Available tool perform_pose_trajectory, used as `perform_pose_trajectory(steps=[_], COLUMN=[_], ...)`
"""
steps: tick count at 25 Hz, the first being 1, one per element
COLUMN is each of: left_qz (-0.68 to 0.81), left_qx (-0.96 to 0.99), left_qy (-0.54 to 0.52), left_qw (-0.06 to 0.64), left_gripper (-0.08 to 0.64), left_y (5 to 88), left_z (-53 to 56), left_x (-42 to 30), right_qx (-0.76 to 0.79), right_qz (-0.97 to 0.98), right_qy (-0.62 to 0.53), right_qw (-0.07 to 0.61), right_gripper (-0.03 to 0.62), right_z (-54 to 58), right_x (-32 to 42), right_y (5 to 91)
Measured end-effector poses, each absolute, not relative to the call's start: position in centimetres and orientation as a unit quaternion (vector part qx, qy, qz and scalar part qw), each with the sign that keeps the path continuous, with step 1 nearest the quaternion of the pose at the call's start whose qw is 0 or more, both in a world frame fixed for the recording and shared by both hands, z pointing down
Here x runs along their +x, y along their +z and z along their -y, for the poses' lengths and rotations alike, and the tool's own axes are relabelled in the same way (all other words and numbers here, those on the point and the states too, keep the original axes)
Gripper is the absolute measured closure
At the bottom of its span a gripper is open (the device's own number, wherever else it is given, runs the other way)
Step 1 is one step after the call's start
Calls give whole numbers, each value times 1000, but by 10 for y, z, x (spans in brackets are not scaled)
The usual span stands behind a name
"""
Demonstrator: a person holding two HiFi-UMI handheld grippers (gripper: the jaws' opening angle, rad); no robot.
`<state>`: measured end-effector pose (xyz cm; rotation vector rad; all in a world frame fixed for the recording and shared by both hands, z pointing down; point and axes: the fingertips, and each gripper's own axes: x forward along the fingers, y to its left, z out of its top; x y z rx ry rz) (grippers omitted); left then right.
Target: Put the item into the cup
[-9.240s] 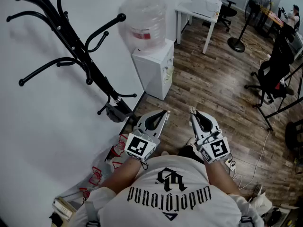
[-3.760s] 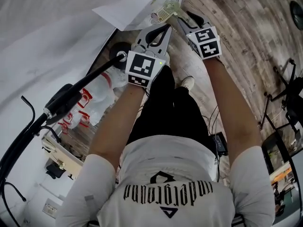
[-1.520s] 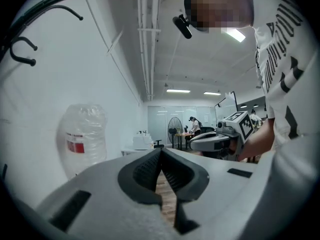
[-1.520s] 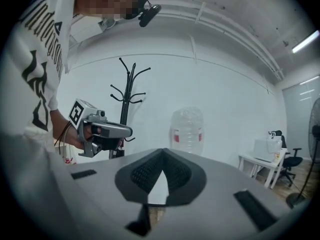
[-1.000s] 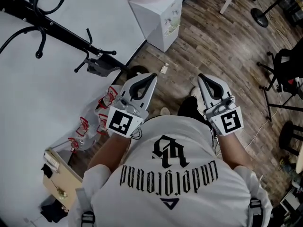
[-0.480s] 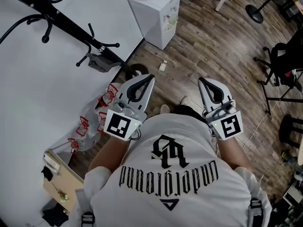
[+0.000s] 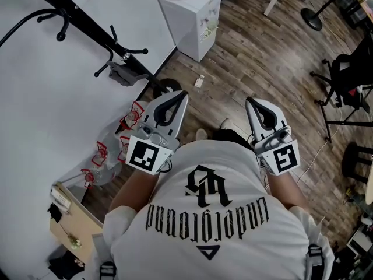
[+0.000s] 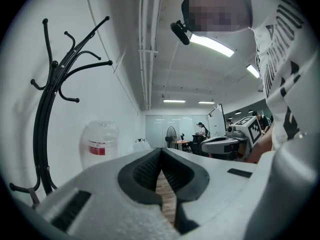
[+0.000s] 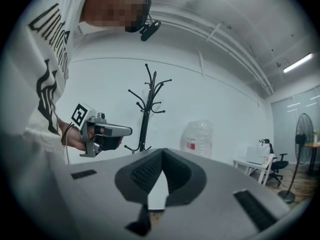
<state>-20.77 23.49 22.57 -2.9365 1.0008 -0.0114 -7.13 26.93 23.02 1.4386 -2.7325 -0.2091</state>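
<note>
1. The left tongs [image 8: 161,153] are pressed together at the tips with nothing between them. They are held out in front of the person's white shirt [image 7: 204,226].
2. The right tongs [image 9: 161,155] are closed and empty too, held beside the left pair but apart from it.
3. Both point out over the wooden floor [image 7: 262,57].
4. A black coat rack [image 7: 87,31] stands by the white wall on the left. A white water dispenser [image 7: 195,13] stands against that wall further on, with a clear bottle [image 8: 98,143] on top.
5. Wrapped bottles with red labels [image 7: 113,156] lie on the floor by the wall, left of the left tongs.
6. The cup and the item cannot be made out in any view.
</note>
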Motion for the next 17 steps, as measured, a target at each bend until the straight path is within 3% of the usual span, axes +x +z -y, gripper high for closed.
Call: perform_pose_trajectory(steps=[17], left_qz=[-313], left_qx=[-948], left_qy=[16], left_qw=[52], left_gripper=[552], left_y=[220], left_z=[-245], left_x=[-195], right_qx=[477], right_qz=[877], right_qy=[-60], right_qw=[25], right_gripper=[588], right_z=[-282], right_x=[-54], right_y=[231])
